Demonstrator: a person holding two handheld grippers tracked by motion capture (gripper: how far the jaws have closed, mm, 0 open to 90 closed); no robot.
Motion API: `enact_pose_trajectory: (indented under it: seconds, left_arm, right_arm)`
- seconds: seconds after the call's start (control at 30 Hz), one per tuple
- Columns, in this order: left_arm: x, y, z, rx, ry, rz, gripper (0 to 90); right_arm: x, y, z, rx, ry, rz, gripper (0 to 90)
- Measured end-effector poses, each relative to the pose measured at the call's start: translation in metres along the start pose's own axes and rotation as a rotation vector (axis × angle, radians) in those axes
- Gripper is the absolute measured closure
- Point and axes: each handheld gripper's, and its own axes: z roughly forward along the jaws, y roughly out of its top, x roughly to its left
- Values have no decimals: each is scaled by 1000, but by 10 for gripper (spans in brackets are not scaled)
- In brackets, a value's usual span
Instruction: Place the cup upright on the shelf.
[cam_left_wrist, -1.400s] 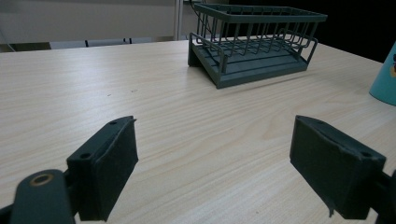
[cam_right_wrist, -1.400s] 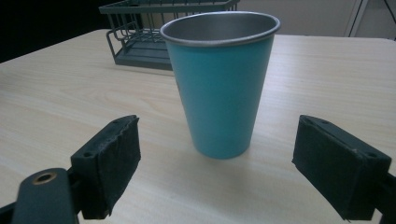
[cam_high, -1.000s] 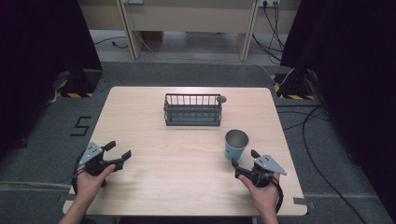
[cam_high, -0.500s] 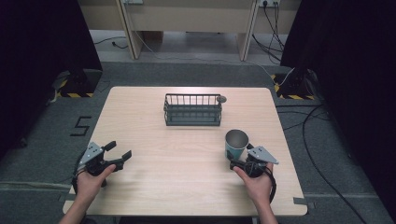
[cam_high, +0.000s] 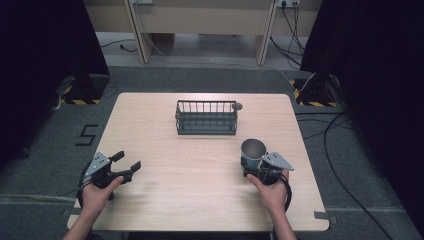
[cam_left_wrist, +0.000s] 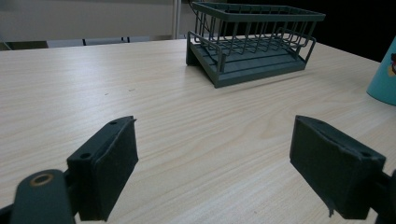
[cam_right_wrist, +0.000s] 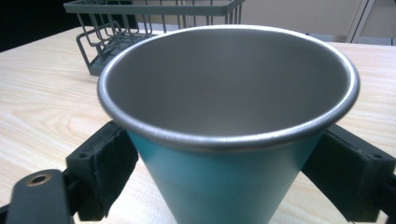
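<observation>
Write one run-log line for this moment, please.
left tongs: open, idle | right tongs: open around teal cup, pads not touching | rack: empty

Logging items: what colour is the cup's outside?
Teal cup, silvery metal inside; clearest in the right gripper view.

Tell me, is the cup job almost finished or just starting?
Just starting, it seems. Nothing looks done yet: the wire basket holds nothing and the teal cup stands upright on the table. In hand: the right claw has its jaws either side of the cup, apparently not squeezing. The left claw waits open. Gripping and lifting probably remain.
</observation>
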Motion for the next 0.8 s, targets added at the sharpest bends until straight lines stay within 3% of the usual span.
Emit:
enact_pose_trajectory:
  seconds: [0.43, 0.8]
  left_arm:
    - [-1, 0, 1, 3, -5, 2, 144]
    - [-1, 0, 0, 1, -6, 0, 144]
  right_arm:
    - [0, 0, 7, -29, 19, -4, 154]
    - [1, 0, 15, -21, 21, 6, 151]
